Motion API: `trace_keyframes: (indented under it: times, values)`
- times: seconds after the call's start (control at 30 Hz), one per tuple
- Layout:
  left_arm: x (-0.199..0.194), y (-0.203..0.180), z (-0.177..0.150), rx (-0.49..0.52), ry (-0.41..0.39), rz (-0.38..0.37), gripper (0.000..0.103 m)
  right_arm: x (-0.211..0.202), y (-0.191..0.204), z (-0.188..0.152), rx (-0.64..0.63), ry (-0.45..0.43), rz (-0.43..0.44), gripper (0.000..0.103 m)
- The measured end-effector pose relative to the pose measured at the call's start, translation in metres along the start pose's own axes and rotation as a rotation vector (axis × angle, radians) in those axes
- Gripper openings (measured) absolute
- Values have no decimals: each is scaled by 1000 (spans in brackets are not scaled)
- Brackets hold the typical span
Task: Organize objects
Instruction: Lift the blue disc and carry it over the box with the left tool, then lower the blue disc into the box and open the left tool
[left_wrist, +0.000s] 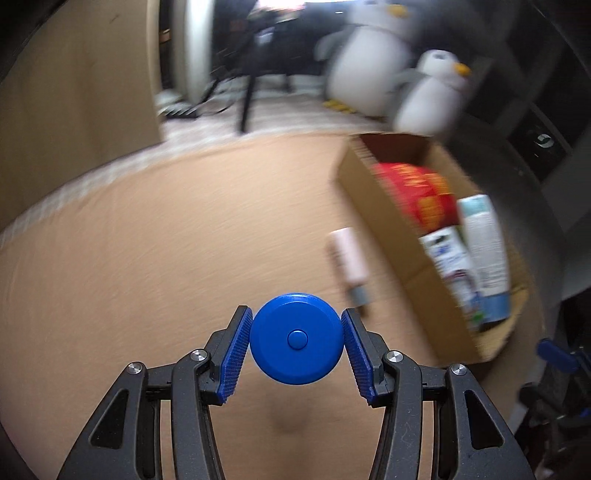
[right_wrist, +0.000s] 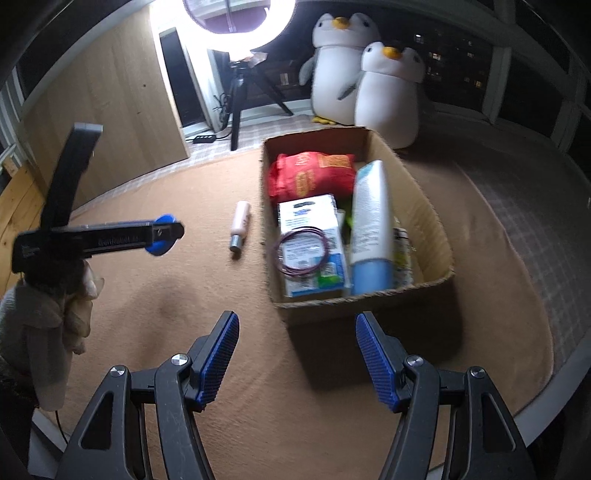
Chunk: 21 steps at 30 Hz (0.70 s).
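Left gripper (left_wrist: 296, 341) clamps blue disc (left_wrist: 295, 339) above tan mat (left_wrist: 166, 240); right gripper (right_wrist: 297, 350) gapes empty before cardboard box (right_wrist: 424, 206)

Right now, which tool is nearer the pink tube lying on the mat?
Left. The left tool, shut on the blue disc, is raised just left of the pink tube. The right tool is open, farther back, in front of the cardboard box.

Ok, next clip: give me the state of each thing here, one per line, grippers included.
Left gripper: shut on the blue disc, held above the mat.
Blue disc: clamped between the jaws.
Right gripper: jaws open, holding nothing.
Cardboard box: open-topped, partly filled.
Pink bottle: lying on the mat, outside the box.
White tube: in the box, cap toward the camera.
Red bag: in the box.
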<state>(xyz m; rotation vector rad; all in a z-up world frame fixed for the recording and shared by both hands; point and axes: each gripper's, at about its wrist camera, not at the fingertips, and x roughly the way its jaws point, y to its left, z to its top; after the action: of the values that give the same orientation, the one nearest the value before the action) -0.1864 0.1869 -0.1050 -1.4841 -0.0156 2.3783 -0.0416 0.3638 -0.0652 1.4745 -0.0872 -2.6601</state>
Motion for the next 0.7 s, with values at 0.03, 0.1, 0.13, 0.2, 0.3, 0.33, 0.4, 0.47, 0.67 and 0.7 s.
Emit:
trace_keyframes:
  times: [0.03, 0.1, 0.13, 0.2, 0.3, 0.33, 0.4, 0.47, 0.67, 0.7]
  values:
    - [-2, -12, 3, 17, -7, -12, 54, -1, -4, -1, 7, 0, -4, 62]
    - [-2, -32, 9, 44, -15, -39, 54, -3, -12, -4, 19, -1, -11, 62]
    - [-2, -42, 12, 58, -18, -48, 54, -3, -17, -5, 28, 1, -14, 62]
    - [3, -61, 19, 83, -19, -65, 54, -5, -26, -8, 44, 2, -20, 62]
    - [11, -88, 24, 125, -16, -86, 54, -7, -39, -12, 66, 3, -31, 62]
    - [14, -96, 25, 137, -13, -92, 54, -8, -43, -14, 73, 4, -35, 62]
    - [20, -110, 26, 157, -6, -103, 54, -9, -50, -16, 86, 6, -41, 62]
    - [25, -124, 26, 177, 1, -112, 54, -10, -57, -19, 98, 8, -46, 62]
    - [37, -149, 27, 211, 20, -125, 54, -10, -71, -25, 124, 16, -59, 62]
    - [38, -152, 27, 213, 23, -127, 54, -10, -72, -26, 128, 17, -60, 62]
